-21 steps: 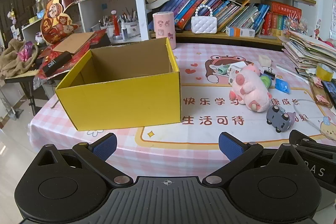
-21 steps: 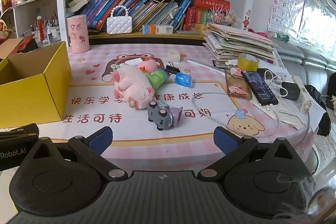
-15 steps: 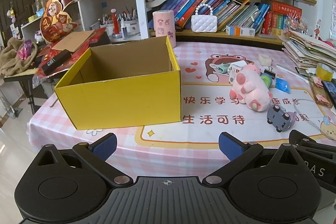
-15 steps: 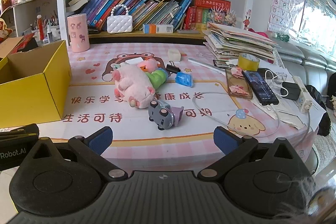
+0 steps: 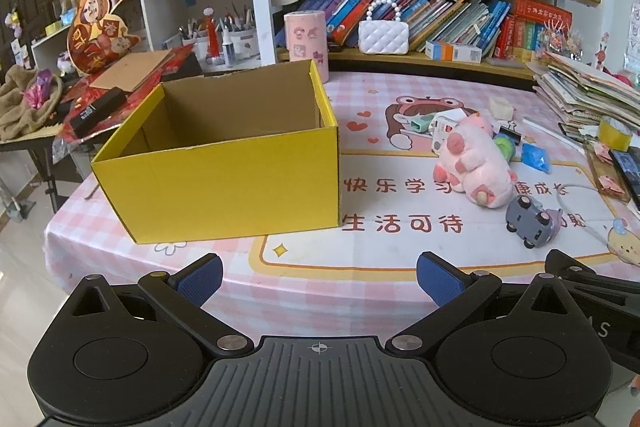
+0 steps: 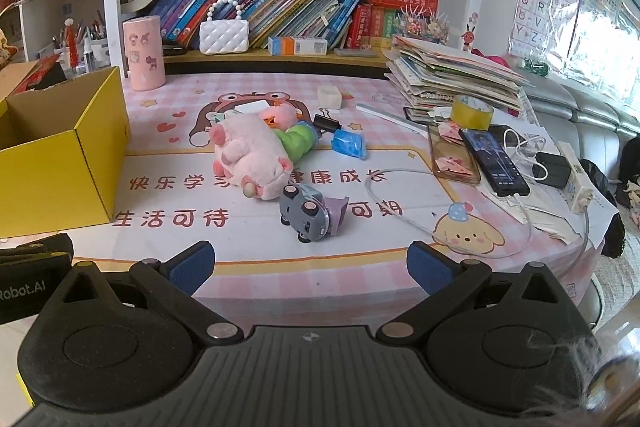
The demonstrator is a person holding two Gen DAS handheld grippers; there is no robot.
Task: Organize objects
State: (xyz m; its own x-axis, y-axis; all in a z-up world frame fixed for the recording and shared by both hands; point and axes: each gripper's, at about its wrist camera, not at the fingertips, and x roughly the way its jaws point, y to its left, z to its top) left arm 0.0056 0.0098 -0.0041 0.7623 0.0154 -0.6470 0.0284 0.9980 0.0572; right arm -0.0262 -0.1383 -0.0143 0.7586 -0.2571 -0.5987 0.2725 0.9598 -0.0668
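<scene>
1. My left gripper (image 5: 319,281) hangs over the near edge of the table with its blue-padded jaws spread wide and nothing between them.
2. Straight ahead of it and a little left stands the open yellow cardboard box (image 5: 224,183), upright on the pink checked tablecloth (image 5: 320,267); what I can see of its inside is bare brown card.
3. My right gripper (image 6: 310,265) is likewise fully apart and empty, held above the same near edge.
4. Just ahead of its jaws, almost centred, lies the small grey toy car (image 6: 306,213), tipped on its side (a lilac piece touches its right end).
5. Beyond the car rests the pink plush pig (image 6: 250,157), lying on its side, touching a green toy (image 6: 298,143) behind it.
6. Further ahead and right of those: a black binder clip (image 6: 328,123) and a crumpled blue wrapper (image 6: 349,143).
7. Far right of the right gripper, a roll of yellow tape (image 6: 472,113) and a dark smartphone (image 6: 494,163) sit near a stack of papers.
</scene>
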